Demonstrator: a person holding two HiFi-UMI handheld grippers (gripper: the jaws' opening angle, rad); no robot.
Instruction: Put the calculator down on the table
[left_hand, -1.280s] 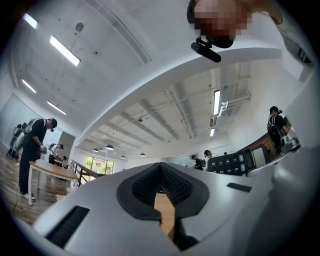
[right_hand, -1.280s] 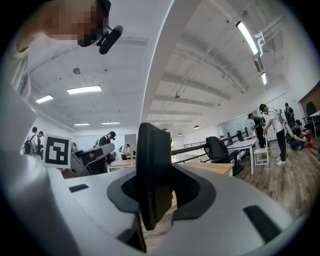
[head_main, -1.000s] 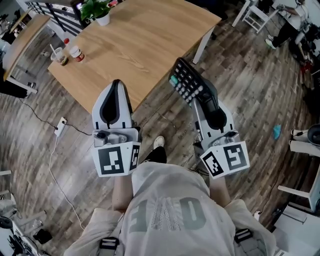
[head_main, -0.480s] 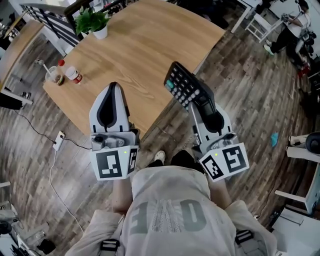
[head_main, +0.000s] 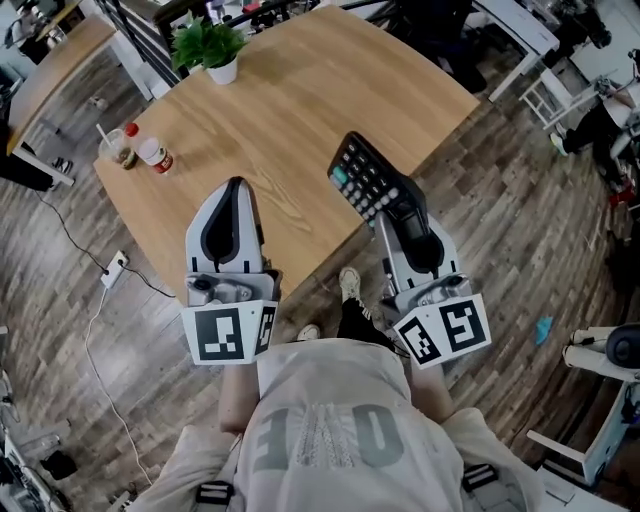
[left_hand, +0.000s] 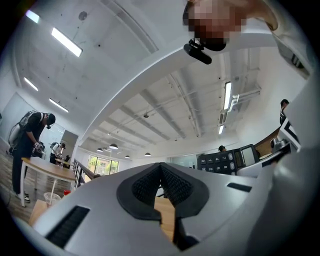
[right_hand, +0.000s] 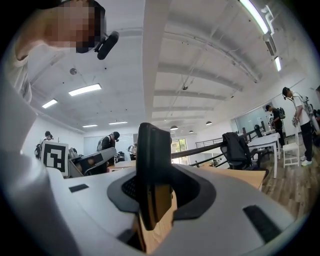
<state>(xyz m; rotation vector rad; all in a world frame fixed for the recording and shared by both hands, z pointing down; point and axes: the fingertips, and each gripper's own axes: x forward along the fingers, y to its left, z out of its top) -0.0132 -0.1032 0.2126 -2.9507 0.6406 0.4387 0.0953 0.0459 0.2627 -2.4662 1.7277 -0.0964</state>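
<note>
Over bench (head_main: 290, 100) edge, R gripper (head_main: 402, 207) jaws pinch calculator (head_main: 366, 178) by its lower end; prob. light, stiff, slick plastic. L gripper (head_main: 234, 186) jaws pressed together, empty.

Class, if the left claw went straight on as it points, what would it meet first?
The left claw points over bare table; the way looks free. The potted plant at the far edge lies near that line, but height is unclear.

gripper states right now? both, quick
Left hand-held gripper: closed, empty.
Right hand-held gripper: closed on the calculator.
</note>
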